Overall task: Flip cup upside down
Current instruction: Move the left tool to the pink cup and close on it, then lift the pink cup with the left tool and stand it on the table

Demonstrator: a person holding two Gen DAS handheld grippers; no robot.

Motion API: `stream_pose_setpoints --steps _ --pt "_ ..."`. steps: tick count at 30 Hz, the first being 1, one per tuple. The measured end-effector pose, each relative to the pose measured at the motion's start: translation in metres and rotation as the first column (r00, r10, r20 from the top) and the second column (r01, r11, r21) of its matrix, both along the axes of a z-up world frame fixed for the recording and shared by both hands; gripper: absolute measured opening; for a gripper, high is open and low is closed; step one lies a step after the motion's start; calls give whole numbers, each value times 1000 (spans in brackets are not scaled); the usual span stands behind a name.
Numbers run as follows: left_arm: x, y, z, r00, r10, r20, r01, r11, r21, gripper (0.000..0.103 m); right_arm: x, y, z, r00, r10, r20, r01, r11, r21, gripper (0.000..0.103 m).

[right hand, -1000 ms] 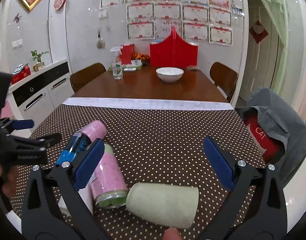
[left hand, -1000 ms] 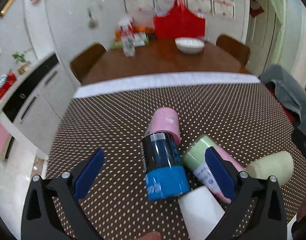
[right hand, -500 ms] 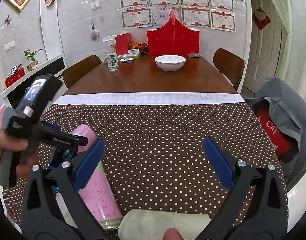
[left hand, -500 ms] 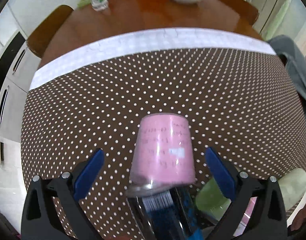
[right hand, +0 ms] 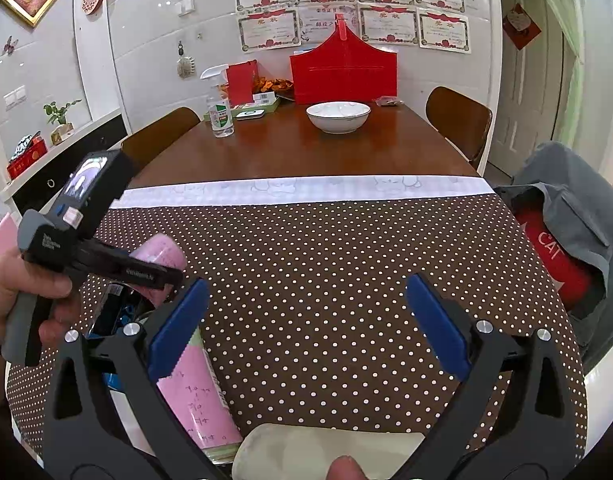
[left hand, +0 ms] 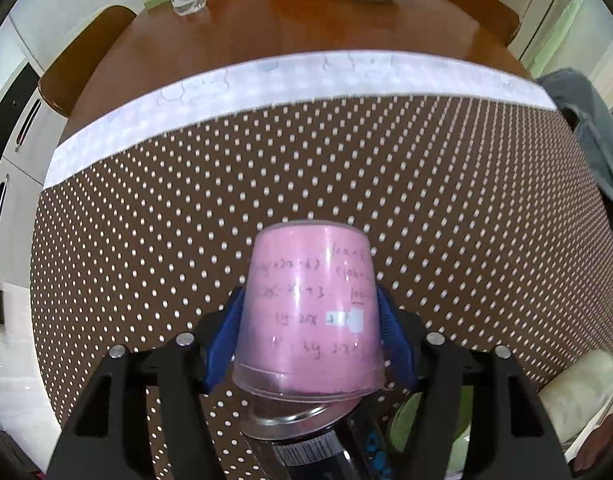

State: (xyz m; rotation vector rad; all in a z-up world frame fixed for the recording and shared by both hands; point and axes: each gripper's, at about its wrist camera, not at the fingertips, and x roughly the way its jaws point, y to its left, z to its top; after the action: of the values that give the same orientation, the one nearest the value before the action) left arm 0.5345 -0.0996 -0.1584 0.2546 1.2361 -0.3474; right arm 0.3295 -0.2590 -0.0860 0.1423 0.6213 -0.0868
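A pink cup (left hand: 310, 312) with handwritten formulas lies on its side on the dotted brown cloth (left hand: 346, 168), its base toward the far table. My left gripper (left hand: 308, 332) is shut on the pink cup, blue pads pressed on both sides. In the right wrist view the same cup (right hand: 162, 256) shows under the left gripper (right hand: 138, 276). My right gripper (right hand: 306, 328) is open and empty above the cloth. A second pink cup (right hand: 198, 396) and a pale green cup (right hand: 318, 452) lie below it.
A dark blue cup (left hand: 338, 452) lies just behind the pink cup's mouth. A white bowl (right hand: 338, 116), a spray bottle (right hand: 220, 112) and a red holder (right hand: 342, 68) stand on the far wooden table. A grey jacket (right hand: 566, 216) hangs at the right.
My left gripper moved forward over the pile and closed on the pink cup. The right gripper stayed open and rose slightly.
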Motion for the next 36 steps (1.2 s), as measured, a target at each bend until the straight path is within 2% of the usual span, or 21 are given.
stream_pose_setpoints --steps 7,14,15,18,24,29,36 --pt "-5 3 60 997 5 82 0 998 -59 64 -10 -3 8 1000 -16 20 16 1000 -4 97" --pt "-61 2 123 983 -18 185 36 994 -99 64 -38 -5 28 997 -33 70 34 999 -8 97" --pt "-77 6 111 980 -18 198 39 994 -103 64 -42 -5 31 996 -36 76 36 999 -8 97" --pt "-121 12 124 968 -23 251 52 992 -111 64 -64 -6 40 994 -39 104 40 999 -5 97" --pt "-197 17 124 954 -34 299 79 987 -139 64 -104 -2 48 990 -32 137 33 999 -6 97" --pt "-256 18 110 958 -38 284 86 984 -156 63 -135 4 37 991 -14 131 14 1000 4 97" --pt "-305 5 65 972 -101 210 140 974 -180 64 -173 -6 16 992 -49 118 48 999 18 97"
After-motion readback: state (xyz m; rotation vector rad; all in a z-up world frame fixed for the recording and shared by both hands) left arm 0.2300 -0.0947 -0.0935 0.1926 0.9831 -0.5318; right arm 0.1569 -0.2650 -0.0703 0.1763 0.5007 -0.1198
